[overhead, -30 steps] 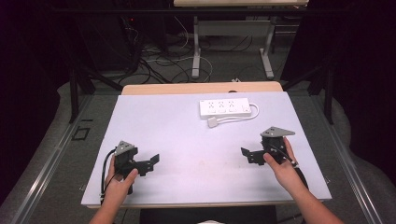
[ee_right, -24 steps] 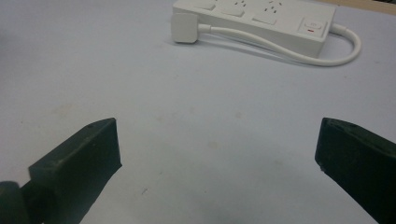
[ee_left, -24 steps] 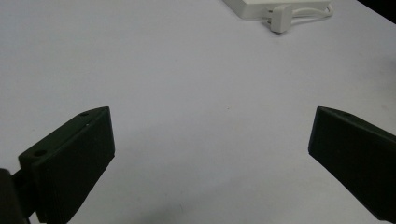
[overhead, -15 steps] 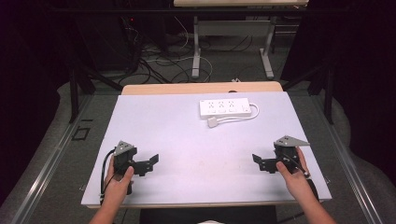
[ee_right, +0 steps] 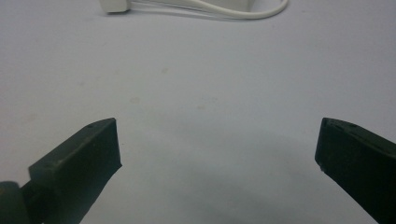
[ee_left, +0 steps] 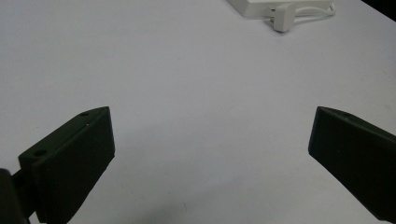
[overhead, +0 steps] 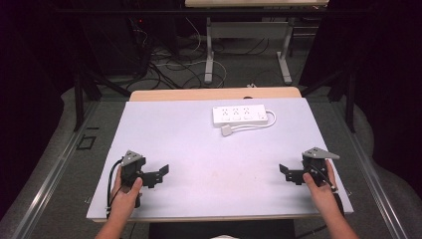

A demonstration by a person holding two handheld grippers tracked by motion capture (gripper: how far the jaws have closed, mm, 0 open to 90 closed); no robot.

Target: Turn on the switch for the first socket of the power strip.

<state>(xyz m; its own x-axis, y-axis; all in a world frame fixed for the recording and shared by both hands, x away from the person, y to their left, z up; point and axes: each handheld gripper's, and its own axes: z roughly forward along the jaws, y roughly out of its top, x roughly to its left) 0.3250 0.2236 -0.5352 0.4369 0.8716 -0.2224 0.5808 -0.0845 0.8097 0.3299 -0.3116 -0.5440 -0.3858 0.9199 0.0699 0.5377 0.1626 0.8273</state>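
Note:
A white power strip (overhead: pixel 240 115) lies at the far middle of the white tabletop (overhead: pixel 199 144), its cord looped to the right and its plug (overhead: pixel 227 131) resting just in front of it. My left gripper (overhead: pixel 159 174) sits low at the near left, open and empty, jaws pointing right. At the near right my right gripper (overhead: pixel 284 173) is open and empty too, jaws pointing left. The left gripper view has its gripper (ee_left: pixel 210 114) spread wide over bare table, with the plug (ee_left: pixel 283 22) far ahead. In the right gripper view the gripper (ee_right: pixel 218 123) is equally wide, and the cord (ee_right: pixel 243 11) runs along the top.
A wooden strip (overhead: pixel 214 93) edges the table's far side. Beyond it on the floor stand table legs (overhead: pixel 210 50) and tangled cables (overhead: pixel 169 62). A black cable (overhead: pixel 109 186) trails from the left gripper near the front edge.
My right gripper has moved right and back toward the near edge, staying open. The left gripper has held its place.

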